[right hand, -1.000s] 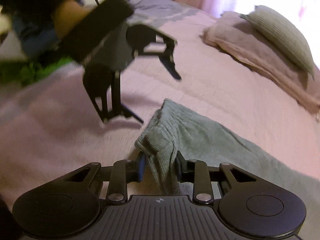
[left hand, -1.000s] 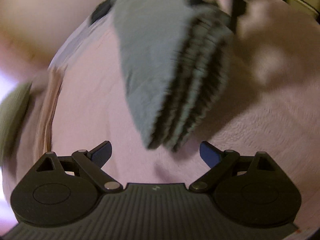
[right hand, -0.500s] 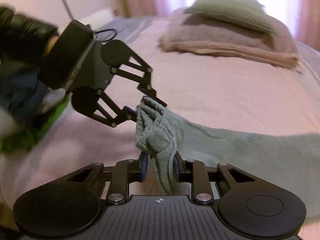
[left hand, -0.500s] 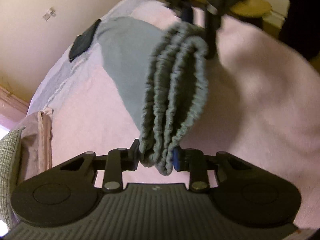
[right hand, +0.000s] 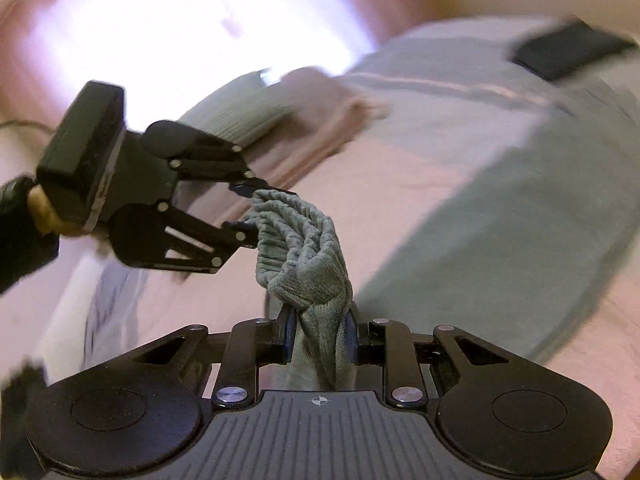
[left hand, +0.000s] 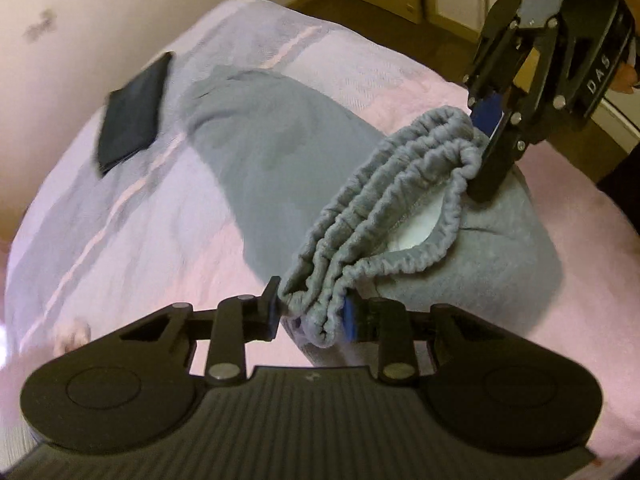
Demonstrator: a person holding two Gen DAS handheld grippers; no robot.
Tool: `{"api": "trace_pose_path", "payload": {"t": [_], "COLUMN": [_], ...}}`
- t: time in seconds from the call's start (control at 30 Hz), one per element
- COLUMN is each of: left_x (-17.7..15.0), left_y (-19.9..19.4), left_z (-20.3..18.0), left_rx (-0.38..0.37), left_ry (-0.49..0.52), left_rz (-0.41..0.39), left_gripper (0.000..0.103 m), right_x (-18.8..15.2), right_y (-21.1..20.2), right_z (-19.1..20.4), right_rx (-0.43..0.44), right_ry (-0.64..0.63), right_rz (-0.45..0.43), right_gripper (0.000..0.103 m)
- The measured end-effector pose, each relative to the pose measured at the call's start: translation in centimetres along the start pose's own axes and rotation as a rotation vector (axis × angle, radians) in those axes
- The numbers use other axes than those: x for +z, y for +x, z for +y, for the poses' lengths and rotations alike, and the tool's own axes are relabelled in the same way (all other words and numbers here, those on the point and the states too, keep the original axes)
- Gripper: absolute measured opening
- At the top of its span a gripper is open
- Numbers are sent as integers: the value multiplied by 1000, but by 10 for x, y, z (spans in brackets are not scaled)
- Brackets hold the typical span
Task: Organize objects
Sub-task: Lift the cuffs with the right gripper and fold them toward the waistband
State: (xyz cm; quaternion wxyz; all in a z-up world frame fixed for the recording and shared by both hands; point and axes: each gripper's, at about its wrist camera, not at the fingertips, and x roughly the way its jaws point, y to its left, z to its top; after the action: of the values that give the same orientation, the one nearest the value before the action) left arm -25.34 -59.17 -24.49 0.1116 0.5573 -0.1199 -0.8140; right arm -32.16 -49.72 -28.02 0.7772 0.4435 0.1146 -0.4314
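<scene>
Left wrist view first: the left tongs [left hand: 310, 314] are clamped on one end of the bunched elastic waistband [left hand: 384, 216] of a single pair of grey sweatpants [left hand: 288, 148]. Ahead and to the right, the right tongs [left hand: 486, 136] pinch the other end of that same band, so the waistband hangs stretched between the two, lifted off the bed [left hand: 132, 216]. I count four ribbed folds of elastic stacked together, with a white patch showing inside the opening. The rest of the sweatpants lies flat on the pink cover beyond the left tongs. One dark flat rectangle [left hand: 134, 112] lies far ahead to the left, beside the trouser end. This view alone shows the wooden floor [left hand: 384, 4] past the foot of the bed.

Over to the right wrist view: the right tongs [right hand: 318, 338] grip grey ribbed cloth tight between both blue pads. Ahead and to the left, the left tongs [right hand: 244, 208] are closed on the far end of the waistband [right hand: 296, 236]. The trouser leg [right hand: 520, 208] trails off to the right. Only here: one green-grey pillow [right hand: 236, 116] on a pink folded blanket [right hand: 320, 116], and a bright window [right hand: 192, 24] behind. The dark rectangle [right hand: 568, 52] sits at far upper right.
</scene>
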Motion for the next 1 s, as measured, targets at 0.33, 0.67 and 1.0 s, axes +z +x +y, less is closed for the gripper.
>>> {"api": "trace_pose_path", "payload": {"t": [0.33, 0.67, 1.0], "left_x": [38, -3, 7], "left_y": [186, 114, 206], "left_z": [47, 92, 65], "left_rx": [-214, -189, -221], "left_ry": [32, -433, -476], "left_rz": [185, 77, 82], "left_gripper": [39, 38, 43], "right_x": [5, 19, 12], "right_y": [38, -25, 25], "right_z": [-176, -160, -174], "right_rx": [-53, -231, -98], "right_ry": [398, 303, 205], "right_rz": [55, -27, 74], "right_gripper": [22, 24, 23]}}
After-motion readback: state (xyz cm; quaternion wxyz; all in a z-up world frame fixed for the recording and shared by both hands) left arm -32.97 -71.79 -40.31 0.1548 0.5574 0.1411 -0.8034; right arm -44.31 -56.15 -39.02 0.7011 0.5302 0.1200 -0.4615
